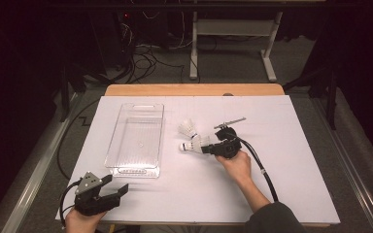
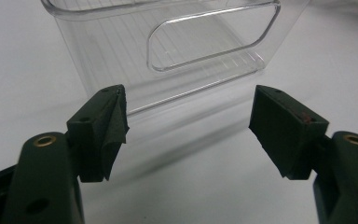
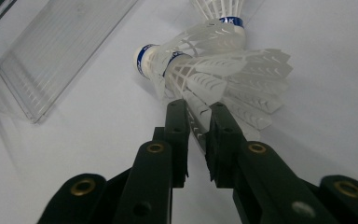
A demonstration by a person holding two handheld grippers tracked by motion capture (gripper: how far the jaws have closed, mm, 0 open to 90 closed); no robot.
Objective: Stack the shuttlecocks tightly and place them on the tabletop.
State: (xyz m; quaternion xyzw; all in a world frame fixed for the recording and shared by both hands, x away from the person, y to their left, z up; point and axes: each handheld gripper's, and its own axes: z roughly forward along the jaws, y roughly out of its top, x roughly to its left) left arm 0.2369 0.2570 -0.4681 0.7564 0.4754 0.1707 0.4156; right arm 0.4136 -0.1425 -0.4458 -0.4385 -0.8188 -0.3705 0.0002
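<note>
While the white tabletop [image 1: 281, 160] carries everything, we see a clear plastic bin [image 1: 137, 138] lying left of two shuttlecocks, with nothing between them. Our right gripper [image 3: 199, 122] has narrow fingers around the nearer shuttlecock [image 3: 223, 77]'s feathers; our left gripper [image 2: 186, 126] gapes wide before the bin.

clear bin [image 1: 137, 138]: glossy see-through plastic, ribbed floor | shuttlecocks [image 3: 214, 70]: white feathered skirts, matt, blue band at smooth white caps | table sheet [image 1: 291, 160]: matt white, smooth | table edge [image 1: 194, 90]: light wood | left gripper [image 2: 189, 130], right gripper [image 3: 196, 140]: matt black plastic, brass-coloured inserts
</note>
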